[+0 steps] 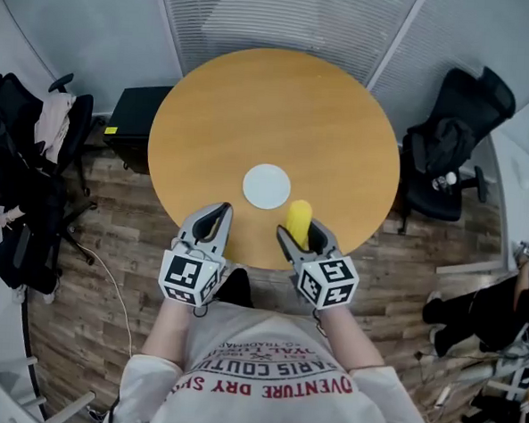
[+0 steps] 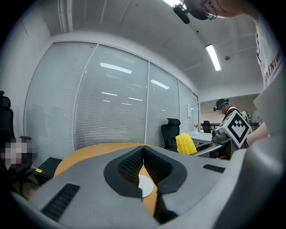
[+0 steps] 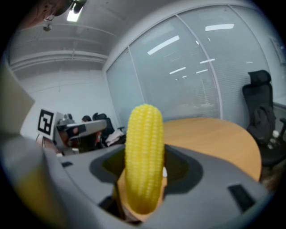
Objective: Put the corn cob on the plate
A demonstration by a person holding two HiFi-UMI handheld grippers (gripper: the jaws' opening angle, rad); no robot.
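My right gripper (image 1: 300, 238) is shut on a yellow corn cob (image 1: 298, 222), held over the table's near edge. In the right gripper view the corn cob (image 3: 144, 156) stands upright between the jaws and hides most of what lies beyond. A small white plate (image 1: 267, 186) lies on the round wooden table (image 1: 280, 109), just beyond and left of the cob. My left gripper (image 1: 212, 226) is shut with nothing in it, near the table's front edge. In the left gripper view the plate (image 2: 145, 186) peeks out under the closed jaws, and the corn cob (image 2: 185, 144) shows at the right.
A black office chair (image 1: 452, 137) stands right of the table and another chair with clothes (image 1: 36, 147) at the left. A black box (image 1: 132, 118) sits on the wood floor by the table's left. Glass partitions with blinds run behind.
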